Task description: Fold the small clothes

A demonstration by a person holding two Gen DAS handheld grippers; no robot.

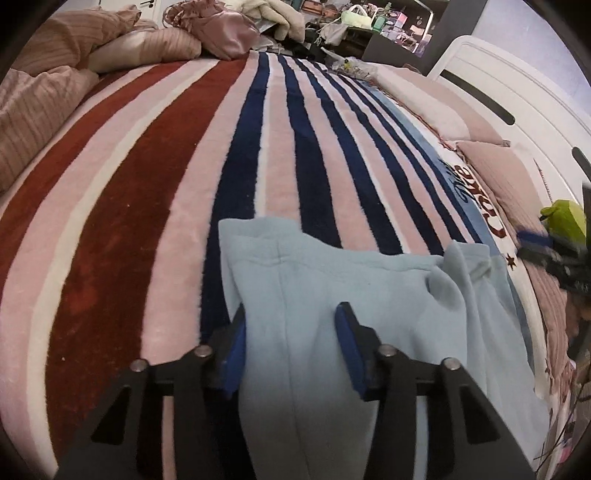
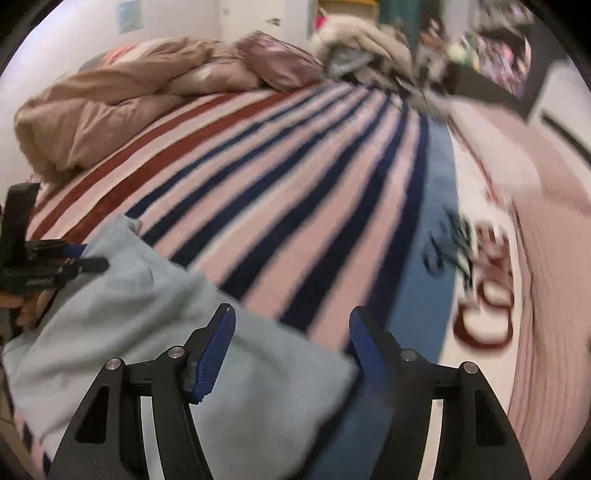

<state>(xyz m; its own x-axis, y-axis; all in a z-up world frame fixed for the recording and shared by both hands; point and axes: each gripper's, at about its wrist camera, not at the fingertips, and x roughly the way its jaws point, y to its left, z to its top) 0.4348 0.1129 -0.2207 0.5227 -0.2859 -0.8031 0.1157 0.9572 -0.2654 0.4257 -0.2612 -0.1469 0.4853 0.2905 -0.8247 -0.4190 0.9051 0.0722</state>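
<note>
A small light-blue fleece garment (image 1: 314, 280) lies on the striped blanket (image 1: 147, 184), partly folded, with a drawstring at its right end. My left gripper (image 1: 291, 314) is open, its jaws on either side of the garment's near part, fabric between them. In the right wrist view the garment (image 2: 122, 314) lies at lower left on the blanket (image 2: 295, 203). My right gripper (image 2: 291, 314) is open above the garment's right edge and holds nothing. The left gripper (image 2: 88, 260) shows at the left edge against the cloth. The right gripper (image 1: 546, 247) shows at the far right of the left view.
A beige duvet (image 1: 55, 92) and pink bedding (image 1: 221, 29) are bunched at the far end of the bed. A white bed frame (image 1: 498, 110) and pink pillow (image 1: 509, 177) run along the right. Clutter covers a dark desk (image 1: 369, 26) beyond.
</note>
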